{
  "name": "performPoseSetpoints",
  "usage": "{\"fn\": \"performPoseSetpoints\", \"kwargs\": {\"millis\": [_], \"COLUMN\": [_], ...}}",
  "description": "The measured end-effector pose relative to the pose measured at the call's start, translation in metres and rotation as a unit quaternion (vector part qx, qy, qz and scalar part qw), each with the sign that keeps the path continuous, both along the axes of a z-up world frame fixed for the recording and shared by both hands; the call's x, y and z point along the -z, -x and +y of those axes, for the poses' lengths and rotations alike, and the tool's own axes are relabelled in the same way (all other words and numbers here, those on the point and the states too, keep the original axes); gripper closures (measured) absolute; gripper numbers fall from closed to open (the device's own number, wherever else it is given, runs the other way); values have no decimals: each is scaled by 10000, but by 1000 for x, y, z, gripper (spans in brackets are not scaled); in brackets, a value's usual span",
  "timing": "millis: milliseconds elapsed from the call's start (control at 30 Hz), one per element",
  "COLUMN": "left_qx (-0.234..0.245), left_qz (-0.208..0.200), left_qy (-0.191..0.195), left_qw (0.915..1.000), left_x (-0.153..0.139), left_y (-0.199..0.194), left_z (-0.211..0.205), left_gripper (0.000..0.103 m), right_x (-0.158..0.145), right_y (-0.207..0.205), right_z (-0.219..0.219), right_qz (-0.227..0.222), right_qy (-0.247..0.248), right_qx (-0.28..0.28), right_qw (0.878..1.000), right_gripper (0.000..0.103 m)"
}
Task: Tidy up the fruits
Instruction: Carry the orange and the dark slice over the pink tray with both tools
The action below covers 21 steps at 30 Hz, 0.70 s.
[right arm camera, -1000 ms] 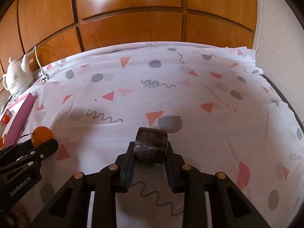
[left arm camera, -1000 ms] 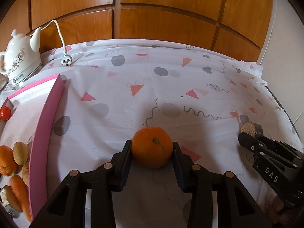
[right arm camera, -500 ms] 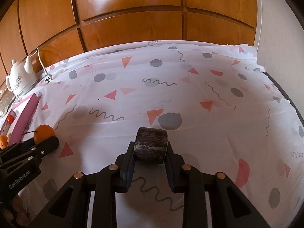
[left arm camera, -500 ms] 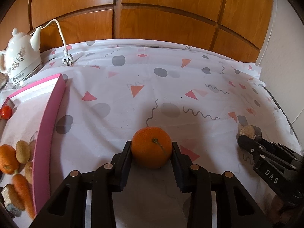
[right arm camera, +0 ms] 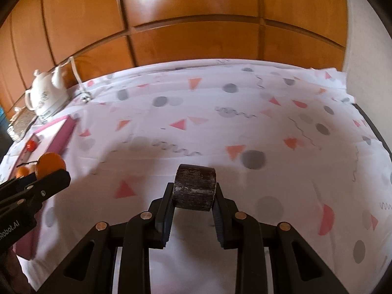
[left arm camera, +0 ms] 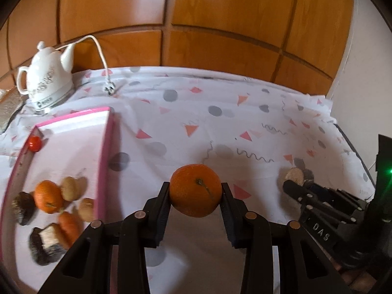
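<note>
The left gripper (left arm camera: 196, 192) pinches an orange (left arm camera: 195, 189); the right gripper (right arm camera: 194, 192) pinches a dark log-like piece (right arm camera: 194, 186). Several items already lie in the pink tray (left arm camera: 104, 161) at nine o'clock, so both held pieces remain unplaced.

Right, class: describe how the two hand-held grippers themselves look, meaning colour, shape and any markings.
Both are matte black plastic. The left hand-held gripper and the right hand-held gripper each have two angular, cut-out arms with round brass-coloured pins at the joints and ribbed finger pads. White lettering on their sides reads "DAS" on the right one and "Robot.AI" on the left. No cables or sleeves show.
</note>
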<state>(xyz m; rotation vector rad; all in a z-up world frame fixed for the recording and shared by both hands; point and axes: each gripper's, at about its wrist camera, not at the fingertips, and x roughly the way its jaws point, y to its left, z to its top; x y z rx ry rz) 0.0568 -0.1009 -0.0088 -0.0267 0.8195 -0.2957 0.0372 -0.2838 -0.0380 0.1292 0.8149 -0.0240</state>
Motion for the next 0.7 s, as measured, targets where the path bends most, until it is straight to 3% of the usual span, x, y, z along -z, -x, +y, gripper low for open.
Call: {"fn": "performPoseSetpoints", "kwargs": {"millis": [333,700], "left_qx": [-507,-1199], "left_qz": [-197,-327], "left_qy": [34,5], "left_qw": [9985,9922], "left_x": [-24,-37], "left_y": [9,15], "left_z": [49,116], "left_gripper": [64,64], "right_x": [-20,-41], "right_y": [-7,-25], "right_z": [49,118], "right_qz": [-73,12], "right_qy": [-273,-682], "right_qx": [-854,-1964], "right_qw": [9959,9782], "right_gripper": [75,75]}}
